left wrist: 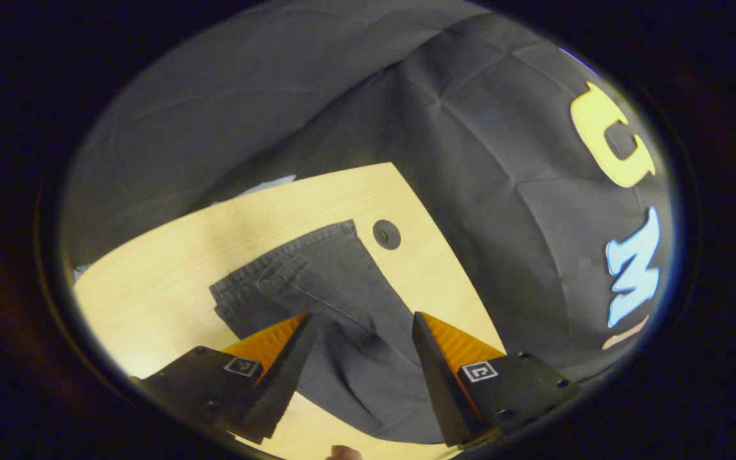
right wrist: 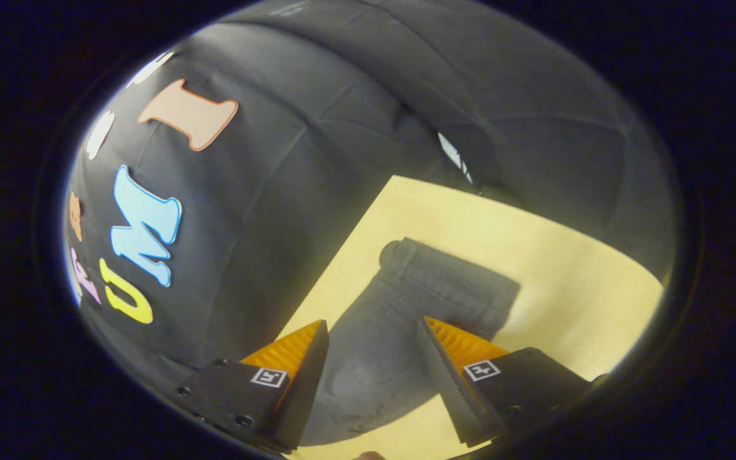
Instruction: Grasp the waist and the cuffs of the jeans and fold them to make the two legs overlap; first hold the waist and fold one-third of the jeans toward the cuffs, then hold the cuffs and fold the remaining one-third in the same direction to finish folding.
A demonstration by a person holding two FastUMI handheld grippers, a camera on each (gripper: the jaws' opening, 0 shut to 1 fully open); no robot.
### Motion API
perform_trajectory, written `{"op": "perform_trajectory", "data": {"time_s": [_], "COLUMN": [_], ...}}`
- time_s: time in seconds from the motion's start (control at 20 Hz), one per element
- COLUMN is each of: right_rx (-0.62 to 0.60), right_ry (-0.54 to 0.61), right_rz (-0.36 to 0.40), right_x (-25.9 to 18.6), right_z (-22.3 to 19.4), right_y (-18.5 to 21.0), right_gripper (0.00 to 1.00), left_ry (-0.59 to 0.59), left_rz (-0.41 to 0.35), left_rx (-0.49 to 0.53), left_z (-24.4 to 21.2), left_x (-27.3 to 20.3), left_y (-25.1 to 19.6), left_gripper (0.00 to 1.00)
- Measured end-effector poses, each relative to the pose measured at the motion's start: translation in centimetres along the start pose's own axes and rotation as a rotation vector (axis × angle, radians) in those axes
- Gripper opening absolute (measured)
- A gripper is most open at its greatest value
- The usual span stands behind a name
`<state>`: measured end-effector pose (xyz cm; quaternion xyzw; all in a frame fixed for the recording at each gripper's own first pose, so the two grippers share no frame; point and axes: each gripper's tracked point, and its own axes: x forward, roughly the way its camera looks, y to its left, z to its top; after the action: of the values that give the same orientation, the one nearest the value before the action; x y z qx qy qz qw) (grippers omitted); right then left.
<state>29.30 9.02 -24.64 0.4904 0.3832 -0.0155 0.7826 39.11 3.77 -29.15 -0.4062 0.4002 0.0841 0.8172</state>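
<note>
Clearly, the dark jeans point(left wrist: 336, 300) lie flat on the light wooden desk point(left wrist: 151, 294), and both tools hang above them without touching. In the left gripper view the left hand-held gripper point(left wrist: 361, 329) is released, its fingers spread wide over the cloth; the hems of the legs point away toward a round dark grommet point(left wrist: 386, 234) in the desk. In the right gripper view the right hand-held gripper point(right wrist: 371, 332) is also released above the jeans point(right wrist: 419, 300), whose far end looks like a thick band. The near part of the jeans is cut off behind the fingers in both views, so I cannot tell how the legs lie there.
</note>
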Motion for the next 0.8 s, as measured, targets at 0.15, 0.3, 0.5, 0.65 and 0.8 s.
{"op": "perform_trajectory", "data": {"time_s": [0.15,0.3,0.5,0.65,0.8], "right_rx": [-0.037,-0.014,0.03,0.046,0.071], "right_ry": [-0.069,-0.104,-0.102,-0.112,-0.111], "right_rz": [-0.095,-0.149,-0.18,-0.183,-0.203], "right_x": [-1.4,-1.1,1.4,2.1,4.0], "right_z": [-1.3,-2.5,-3.3,-3.8,-4.0], "right_y": [-3.4,-5.8,-7.7,-7.7,-8.8], "right_gripper": [0.85,0.86,0.87,0.87,0.87], "left_ry": [-0.105,-0.213,-0.334,-0.326,-0.359], "left_rz": [-0.019,-0.014,-0.064,-0.082,-0.098], "left_rx": [0.103,0.243,0.338,0.355,0.392], "left_z": [0.1,0.1,-1.0,-2.7,-4.1], "left_x": [-3.5,-6.9,-9.8,-10.9,-12.0], "left_y": [-1.3,-2.2,-4.5,-4.6,-6.1], "left_gripper": [0.98,0.98,0.98,0.98,0.98]}}
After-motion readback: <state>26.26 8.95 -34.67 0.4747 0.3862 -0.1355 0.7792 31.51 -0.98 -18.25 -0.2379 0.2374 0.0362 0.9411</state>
